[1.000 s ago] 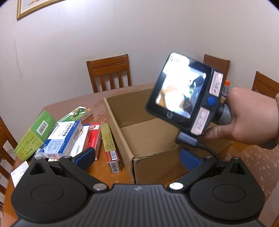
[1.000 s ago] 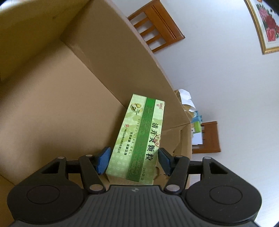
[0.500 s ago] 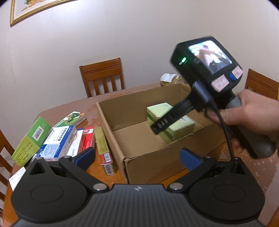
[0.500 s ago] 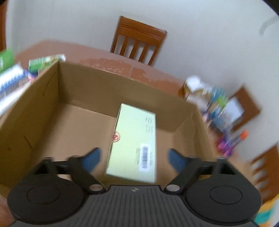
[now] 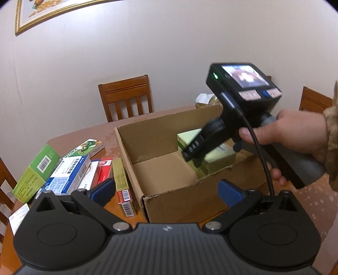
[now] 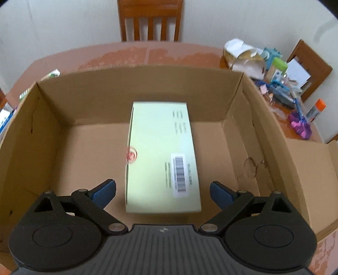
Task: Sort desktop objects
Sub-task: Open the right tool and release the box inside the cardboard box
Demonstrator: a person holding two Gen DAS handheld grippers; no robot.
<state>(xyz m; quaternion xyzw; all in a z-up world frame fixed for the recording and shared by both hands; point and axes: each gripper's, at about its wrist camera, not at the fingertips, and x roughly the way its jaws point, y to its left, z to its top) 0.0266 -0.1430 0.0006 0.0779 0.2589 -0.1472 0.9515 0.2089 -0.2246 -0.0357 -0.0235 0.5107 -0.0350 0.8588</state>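
Lying flat in cardboard box (image 6: 236, 101): pale green carton (image 6: 160, 156).

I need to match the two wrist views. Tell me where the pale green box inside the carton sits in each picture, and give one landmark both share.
Left wrist: the pale green box lies right of centre in the cardboard carton, partly hidden by the right gripper.
Right wrist: it lies at picture centre, barcode side up, on the carton floor.
Shared landmark: the wooden chair behind the table.
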